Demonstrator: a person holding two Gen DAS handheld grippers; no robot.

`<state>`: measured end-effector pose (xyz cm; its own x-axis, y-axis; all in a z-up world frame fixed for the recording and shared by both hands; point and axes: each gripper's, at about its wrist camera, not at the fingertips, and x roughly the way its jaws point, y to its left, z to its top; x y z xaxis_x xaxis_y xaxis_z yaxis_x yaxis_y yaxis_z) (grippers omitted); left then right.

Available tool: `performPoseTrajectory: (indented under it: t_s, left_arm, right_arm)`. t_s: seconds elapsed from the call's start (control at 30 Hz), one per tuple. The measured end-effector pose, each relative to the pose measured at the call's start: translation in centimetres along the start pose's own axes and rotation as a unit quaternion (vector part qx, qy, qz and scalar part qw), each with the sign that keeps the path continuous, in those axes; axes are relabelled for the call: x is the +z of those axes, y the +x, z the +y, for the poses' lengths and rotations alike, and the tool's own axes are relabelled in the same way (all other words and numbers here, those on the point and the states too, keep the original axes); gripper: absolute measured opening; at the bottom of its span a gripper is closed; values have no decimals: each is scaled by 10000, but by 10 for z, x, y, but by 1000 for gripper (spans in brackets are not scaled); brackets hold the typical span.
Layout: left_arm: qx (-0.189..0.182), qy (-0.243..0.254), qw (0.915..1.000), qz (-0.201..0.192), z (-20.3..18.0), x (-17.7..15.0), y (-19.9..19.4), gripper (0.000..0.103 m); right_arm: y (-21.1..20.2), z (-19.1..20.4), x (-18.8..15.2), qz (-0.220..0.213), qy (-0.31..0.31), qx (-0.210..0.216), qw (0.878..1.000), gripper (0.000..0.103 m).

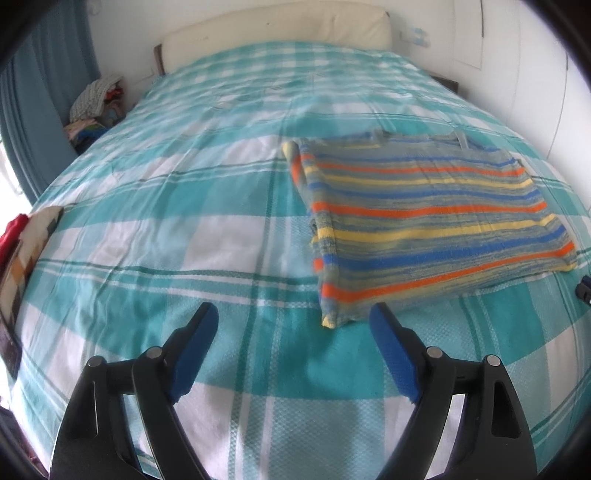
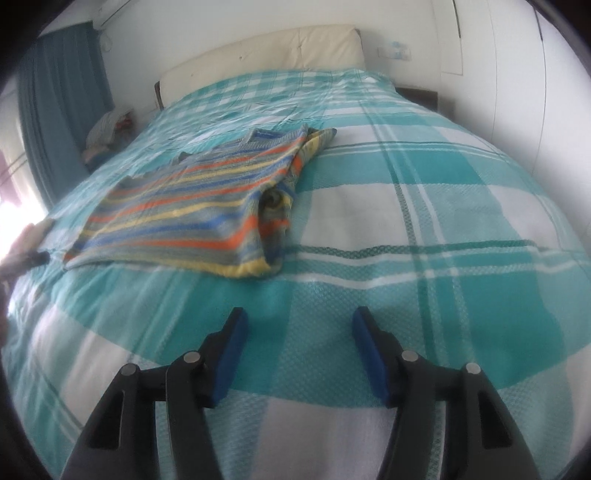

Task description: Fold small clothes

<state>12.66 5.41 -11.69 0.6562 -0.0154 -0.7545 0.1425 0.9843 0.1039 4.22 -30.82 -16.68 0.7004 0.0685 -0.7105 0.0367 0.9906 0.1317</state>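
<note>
Both claws spread with nothing between them — left gripper [image 1: 293, 314] and right gripper [image 2: 299, 317] over bare bedspread [image 1: 147, 229], striped top [image 1: 424, 221] folded at mid-right of left view — loose tucked sleeve could spill if a finger snags it.

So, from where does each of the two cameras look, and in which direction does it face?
Left wrist: on the left gripper, facing down the bed toward the headboard; its own open fingers show, striped garment right of them.
Right wrist: on the right gripper, facing the same way; its open fingers show, garment to the left.
Shared: the folded garment, checked bedspread and headboard.
</note>
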Motion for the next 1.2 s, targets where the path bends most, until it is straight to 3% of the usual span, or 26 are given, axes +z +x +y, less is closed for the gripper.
performPoseTrajectory:
  t_s: [0.23, 0.4, 0.67, 1.2]
  left_arm:
    - [83, -140, 9997, -186, -4, -13, 12, 92]
    - [-115, -329, 9993, 121, -6, -34, 44, 94]
    - [-162, -445, 9988, 153, -5, -33, 49, 100]
    - [-101, -429, 9988, 209, -6, -34, 53, 102]
  right_arm:
    - [7, 5, -3, -24, -161, -94, 9998, 70]
    - [7, 7, -4, -48, -203, -140, 9997, 73]
    - [8, 8, -5, -43, -219, -136, 9997, 76]
    - [9, 10, -6, -25, -246, -123, 9996, 80]
